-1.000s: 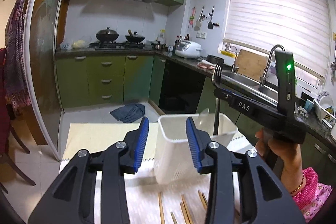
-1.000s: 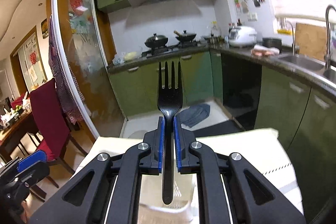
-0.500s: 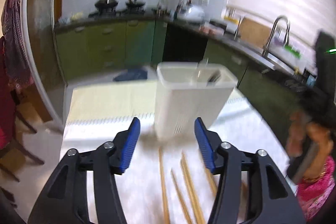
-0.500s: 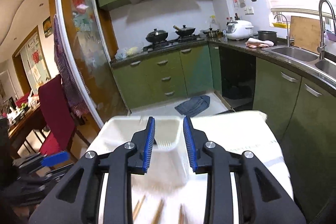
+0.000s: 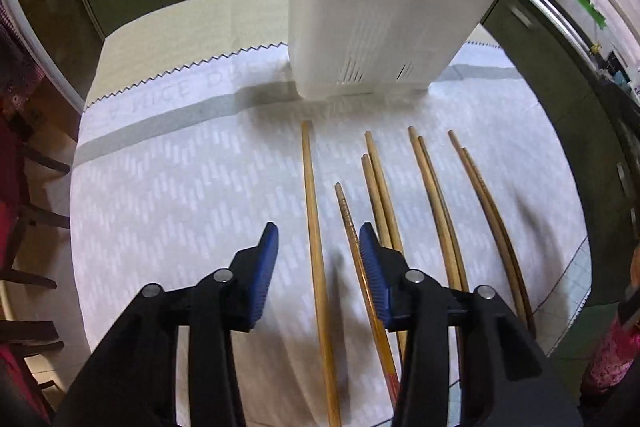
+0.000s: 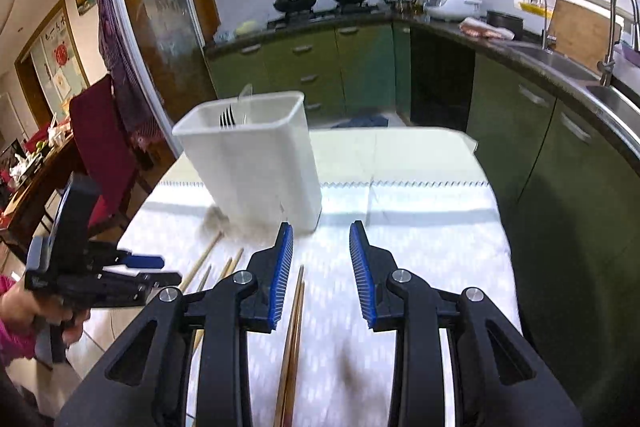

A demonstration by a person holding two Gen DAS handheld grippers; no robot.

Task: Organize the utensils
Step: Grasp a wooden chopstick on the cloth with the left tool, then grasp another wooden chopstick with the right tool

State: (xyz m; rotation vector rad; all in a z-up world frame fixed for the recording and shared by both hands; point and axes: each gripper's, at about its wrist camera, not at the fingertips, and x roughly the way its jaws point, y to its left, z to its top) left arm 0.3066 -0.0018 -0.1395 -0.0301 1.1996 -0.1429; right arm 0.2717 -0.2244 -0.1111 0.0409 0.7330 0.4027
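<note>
A white plastic utensil holder [image 5: 384,7] [image 6: 256,163] stands on the cloth-covered table. A black fork [image 6: 227,117] stands inside it, tines up. Several wooden chopsticks [image 5: 316,227] lie side by side on the cloth in front of the holder. My left gripper [image 5: 318,259] is open and empty, low over the leftmost chopsticks; it also shows in the right wrist view [image 6: 148,269]. My right gripper [image 6: 320,267] is open and empty, above a pair of chopsticks [image 6: 294,327] at the right of the row.
A white patterned cloth [image 5: 180,187] covers the table. Green kitchen cabinets [image 6: 540,147] and a sink counter run along the right. A red chair [image 6: 104,131] stands at the left table edge. A blue cloth [image 6: 360,123] lies on the floor beyond.
My right gripper let the black fork go into the holder and opened, then drew back. My left gripper tilted down and dropped toward the chopsticks.
</note>
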